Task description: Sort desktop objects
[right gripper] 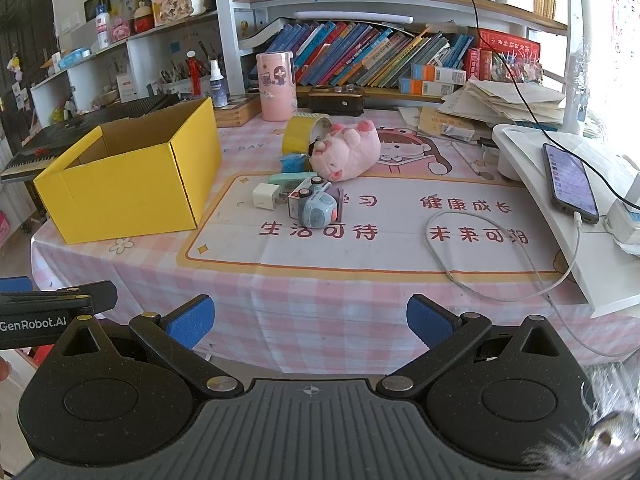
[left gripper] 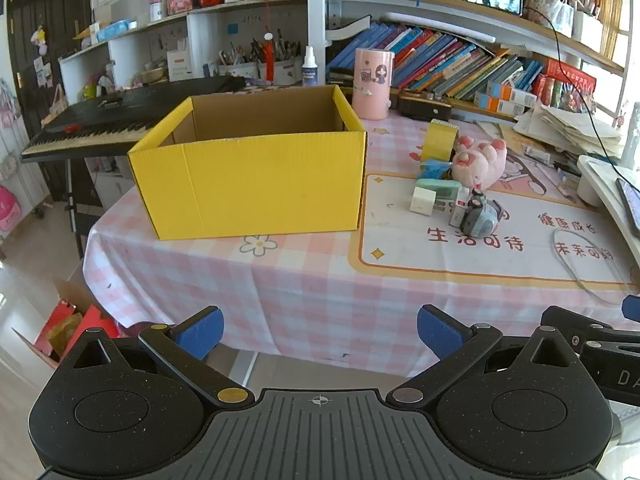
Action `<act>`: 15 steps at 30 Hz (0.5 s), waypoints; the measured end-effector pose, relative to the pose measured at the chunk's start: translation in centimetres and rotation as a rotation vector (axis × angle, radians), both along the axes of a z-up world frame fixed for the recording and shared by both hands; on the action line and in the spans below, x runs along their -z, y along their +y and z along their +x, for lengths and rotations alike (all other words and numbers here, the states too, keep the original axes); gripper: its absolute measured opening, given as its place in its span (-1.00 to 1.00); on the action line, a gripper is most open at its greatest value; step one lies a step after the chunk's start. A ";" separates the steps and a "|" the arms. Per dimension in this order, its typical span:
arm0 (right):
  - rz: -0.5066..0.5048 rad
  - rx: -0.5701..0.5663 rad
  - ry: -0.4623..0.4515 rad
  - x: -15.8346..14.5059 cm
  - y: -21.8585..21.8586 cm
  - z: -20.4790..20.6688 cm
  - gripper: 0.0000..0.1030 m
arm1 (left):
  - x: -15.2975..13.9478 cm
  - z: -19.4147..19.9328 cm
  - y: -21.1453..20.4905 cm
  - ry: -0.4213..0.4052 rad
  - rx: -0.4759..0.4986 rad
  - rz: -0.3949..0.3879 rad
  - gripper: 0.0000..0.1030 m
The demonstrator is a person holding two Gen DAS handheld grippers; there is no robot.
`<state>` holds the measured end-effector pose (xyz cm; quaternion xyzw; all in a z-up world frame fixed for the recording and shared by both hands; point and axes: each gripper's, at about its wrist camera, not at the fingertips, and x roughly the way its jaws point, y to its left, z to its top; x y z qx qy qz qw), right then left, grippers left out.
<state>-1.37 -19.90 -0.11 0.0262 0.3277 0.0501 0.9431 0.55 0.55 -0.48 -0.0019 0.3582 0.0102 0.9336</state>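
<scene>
Yellow box (left gripper: 256, 184) sits open-topped on the bench (left gripper: 304, 280), pink check cloth under it. Just right of the box, a small cluster: pink plush pig (right gripper: 346, 152), yellow tape roll (right gripper: 298, 134) behind it, white charger cube (right gripper: 266, 196), and a blue toy car (right gripper: 318, 206) nearest the front edge (some touching, exact contacts unclear). Left gripper (left gripper: 320, 330) and right gripper (right gripper: 311, 322) hover short of the bench edge, jaws spread wide, nothing between them.
</scene>
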 end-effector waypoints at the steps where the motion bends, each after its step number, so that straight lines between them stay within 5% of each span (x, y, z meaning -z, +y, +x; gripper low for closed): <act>1: 0.000 0.000 0.000 0.0 0.0 0.0 1.00 | 0.0 0.0 0.0 0.000 0.000 0.000 1.00; 15: 0.000 -0.002 0.001 0.0 0.3 0.1 1.00 | 0.0 0.1 0.2 0.002 -0.004 0.003 1.00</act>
